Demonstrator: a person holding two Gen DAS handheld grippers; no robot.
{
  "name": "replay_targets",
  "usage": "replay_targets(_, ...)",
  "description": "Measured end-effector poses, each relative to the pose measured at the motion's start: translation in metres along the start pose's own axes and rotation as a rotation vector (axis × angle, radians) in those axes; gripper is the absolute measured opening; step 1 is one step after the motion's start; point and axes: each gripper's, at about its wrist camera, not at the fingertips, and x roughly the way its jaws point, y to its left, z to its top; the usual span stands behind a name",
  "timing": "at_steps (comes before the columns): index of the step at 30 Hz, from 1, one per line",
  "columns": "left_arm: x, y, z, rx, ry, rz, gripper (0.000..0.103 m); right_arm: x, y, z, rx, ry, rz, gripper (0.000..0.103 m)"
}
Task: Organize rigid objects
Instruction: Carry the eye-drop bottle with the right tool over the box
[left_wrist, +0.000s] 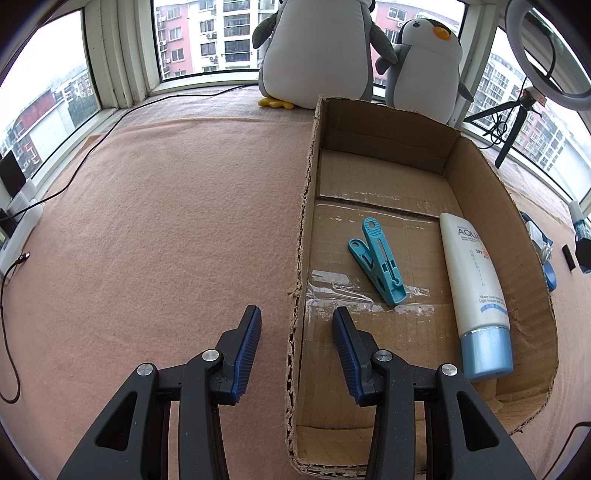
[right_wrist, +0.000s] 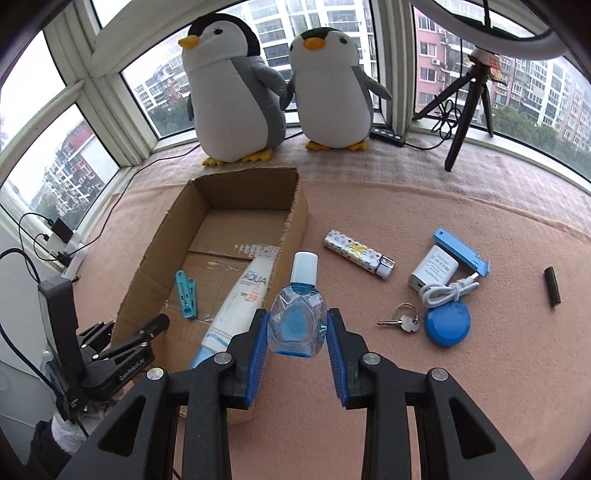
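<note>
The right tool (right_wrist: 297, 334) grips a small blue bottle (right_wrist: 297, 314) at frame centre, its label unreadable. The left tool (left_wrist: 296, 328) gapes empty over the box (left_wrist: 301, 258) wall — inside lie a clip (left_wrist: 376, 260) and an "AQUA" tube (left_wrist: 476, 288).

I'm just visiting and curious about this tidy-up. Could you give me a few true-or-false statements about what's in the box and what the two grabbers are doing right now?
1. The right gripper holds a small blue bottle between its fingers. True.
2. The cardboard box has nothing in it. False: a teal clothespin and a white sunscreen tube lie inside.
3. The left gripper is clamped on the clothespin. False: it is open and holds nothing.
4. A set of keys lies on the pink cloth outside the box. True.
5. Three plush penguins stand by the window. False: there are two.
</note>
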Motion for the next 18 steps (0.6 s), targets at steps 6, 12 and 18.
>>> replay_targets(6,0.0,0.0,0.0,0.0,0.0,0.0,0.044,0.009,0.035,0.011,-0.057,-0.003,0.039,0.028)
replay_targets(12,0.0,0.001,-0.001,0.0,0.0,-0.001,0.044,0.023,0.059,0.015,-0.092,0.013,0.064,0.028)
replay_targets(18,0.0,0.0,0.0,-0.001,0.0,-0.001,0.044,0.04,0.071,0.012,-0.103,0.046,0.076,0.028)
